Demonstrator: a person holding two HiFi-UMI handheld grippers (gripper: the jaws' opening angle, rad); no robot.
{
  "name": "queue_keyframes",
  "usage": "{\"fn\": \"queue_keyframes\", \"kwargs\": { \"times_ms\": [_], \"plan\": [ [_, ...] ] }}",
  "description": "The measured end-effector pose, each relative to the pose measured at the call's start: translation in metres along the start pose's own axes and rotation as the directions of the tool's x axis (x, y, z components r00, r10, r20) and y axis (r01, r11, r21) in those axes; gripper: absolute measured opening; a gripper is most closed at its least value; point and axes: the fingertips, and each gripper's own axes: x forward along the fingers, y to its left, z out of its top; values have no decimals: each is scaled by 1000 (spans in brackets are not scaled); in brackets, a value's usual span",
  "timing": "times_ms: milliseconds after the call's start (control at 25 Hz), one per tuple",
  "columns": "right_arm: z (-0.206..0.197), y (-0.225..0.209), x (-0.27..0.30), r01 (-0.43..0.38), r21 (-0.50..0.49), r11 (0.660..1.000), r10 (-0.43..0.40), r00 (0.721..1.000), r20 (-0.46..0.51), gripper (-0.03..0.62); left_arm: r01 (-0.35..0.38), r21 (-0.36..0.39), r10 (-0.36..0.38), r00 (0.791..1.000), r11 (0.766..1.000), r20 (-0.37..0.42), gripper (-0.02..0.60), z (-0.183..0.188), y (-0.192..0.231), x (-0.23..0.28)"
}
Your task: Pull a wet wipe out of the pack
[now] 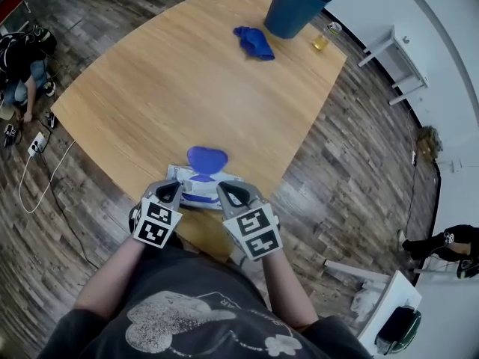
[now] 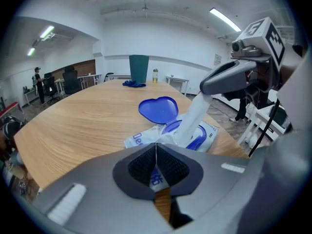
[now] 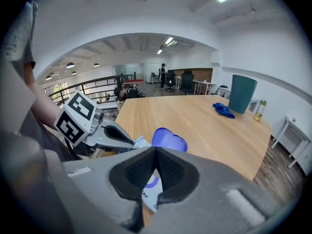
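Pinning the pack (image 2: 139, 139) at the near edge of the table (image 1: 194, 88), the left gripper (image 2: 156, 147) clamps its wrapper (as an anchor, I judge) while the right gripper (image 2: 205, 87), closed on the wet wipe (image 2: 191, 118), holds it stretched up from the opening.

Wood table (image 1: 187, 88) w/ teal bin (image 1: 296, 4), blue cloth (image 1: 254, 42) beside it, small bottle (image 1: 323, 40) nr far edge.
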Motion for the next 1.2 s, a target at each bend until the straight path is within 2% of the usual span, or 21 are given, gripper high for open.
{"fn": "queue_keyframes", "kwargs": {
  "times_ms": [160,320,480,600,760,880,960,1200],
  "plan": [
    [3,-28,-21,75,42,996,-77,996,46,-6,-8,-10,8,1000,1000,11,25,0,2,-1],
    [8,-44,-38,108,94,990,-116,989,87,-6,-27,-31,28,999,999,40,33,2,6,-3],
    [13,-52,-46,131,106,986,-143,983,112,-6,-28,-31,30,997,999,76,47,11,10,-9],
    [19,-52,-52,147,117,982,-163,977,136,-6,-38,-37,43,990,999,136,72,26,15,-21],
    [27,-51,-56,175,148,973,-200,965,172,-6,-63,-21,66,967,998,247,59,50,26,-41],
    [32,-49,-58,197,186,963,-230,956,180,-6,-31,-29,38,951,999,307,18,70,31,-52],
    [33,-46,-59,214,207,955,-252,951,179,-6,1,-40,12,945,999,328,18,78,33,-56],
    [37,-41,-74,269,244,932,-321,923,210,-6,71,-33,-55,940,997,335,18,69,25,-59]
  ]
}}
